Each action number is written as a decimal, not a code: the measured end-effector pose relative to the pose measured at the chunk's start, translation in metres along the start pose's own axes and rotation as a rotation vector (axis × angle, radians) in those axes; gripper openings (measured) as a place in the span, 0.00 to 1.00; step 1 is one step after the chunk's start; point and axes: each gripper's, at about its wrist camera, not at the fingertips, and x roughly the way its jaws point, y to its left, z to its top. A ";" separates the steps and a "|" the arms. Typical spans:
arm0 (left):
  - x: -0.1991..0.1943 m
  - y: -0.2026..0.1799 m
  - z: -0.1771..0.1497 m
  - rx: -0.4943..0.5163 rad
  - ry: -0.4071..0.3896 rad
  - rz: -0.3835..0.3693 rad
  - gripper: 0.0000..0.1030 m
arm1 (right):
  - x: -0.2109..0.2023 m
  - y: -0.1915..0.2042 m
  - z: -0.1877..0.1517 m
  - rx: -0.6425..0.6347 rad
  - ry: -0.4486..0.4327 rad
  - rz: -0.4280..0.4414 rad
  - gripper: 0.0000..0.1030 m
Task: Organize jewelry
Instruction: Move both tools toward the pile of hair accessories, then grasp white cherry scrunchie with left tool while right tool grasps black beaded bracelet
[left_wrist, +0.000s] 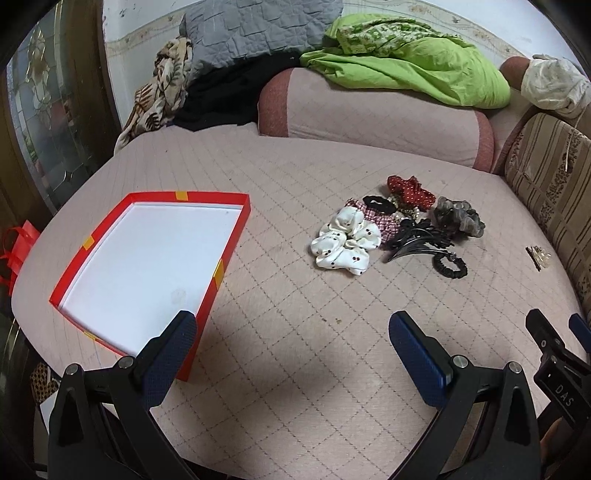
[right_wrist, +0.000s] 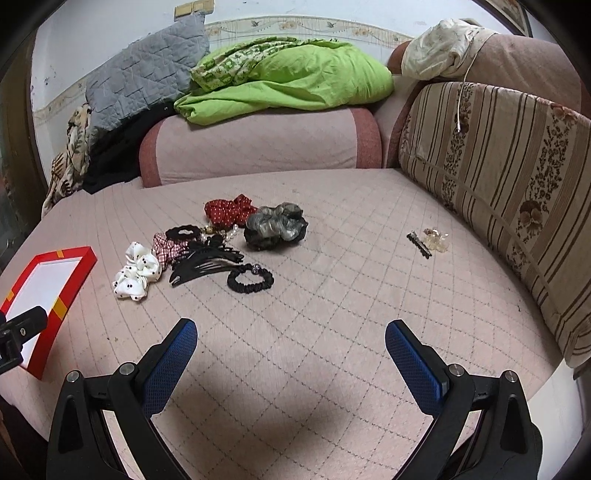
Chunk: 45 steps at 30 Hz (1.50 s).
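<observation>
One black comb lies teeth rightward, flat.

Only one text can be read. In the left wrist view, the white letters "DAS" stand on a small black plastic block at the lower right edge; it is part of the black body of the other gripper, which comes into the picture there. The letters are turned sideways and run along the block. Any more letters after them are cut off or too dark to tell. In the right wrist view no text, number or brand can be read on anything.
</observation>
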 end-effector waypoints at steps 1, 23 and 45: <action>0.002 0.002 0.000 -0.001 0.009 0.003 1.00 | 0.001 0.001 -0.001 0.000 0.003 0.001 1.00; 0.031 0.006 -0.001 0.010 0.054 0.017 1.00 | 0.035 0.008 -0.012 -0.005 0.089 0.041 1.00; 0.135 -0.017 0.054 0.120 0.138 -0.082 1.00 | 0.125 -0.012 0.030 0.023 0.192 0.181 0.76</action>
